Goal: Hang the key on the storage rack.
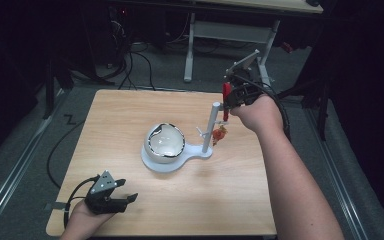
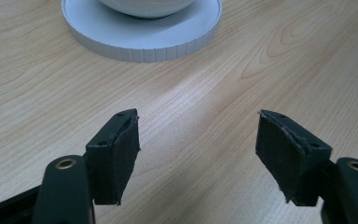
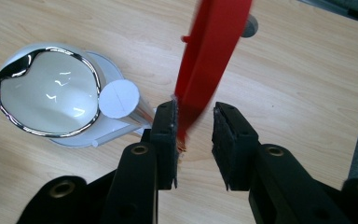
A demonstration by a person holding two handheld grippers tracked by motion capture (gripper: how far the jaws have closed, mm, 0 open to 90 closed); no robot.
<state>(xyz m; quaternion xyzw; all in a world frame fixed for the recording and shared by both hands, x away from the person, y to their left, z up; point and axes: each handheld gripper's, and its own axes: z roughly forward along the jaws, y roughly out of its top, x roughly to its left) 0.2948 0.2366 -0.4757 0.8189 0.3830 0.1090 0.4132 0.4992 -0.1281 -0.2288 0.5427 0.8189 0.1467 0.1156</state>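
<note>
- From the high view we look forward and down on the whole tabletop (image 1: 130,115), with the floor and a further desk's legs beyond it.
- The left gripper view sits low and close to the wood; we look along the left gripper (image 2: 198,140) across bare grain toward the white stand base (image 2: 144,39) at the frame's top.
- The right gripper view looks steeply down from above the stand's white post (image 3: 119,99), near enough that a red strip (image 3: 209,56) blurs.
- All three views share the white base and the bowl (image 1: 166,140) resting on it.
</note>
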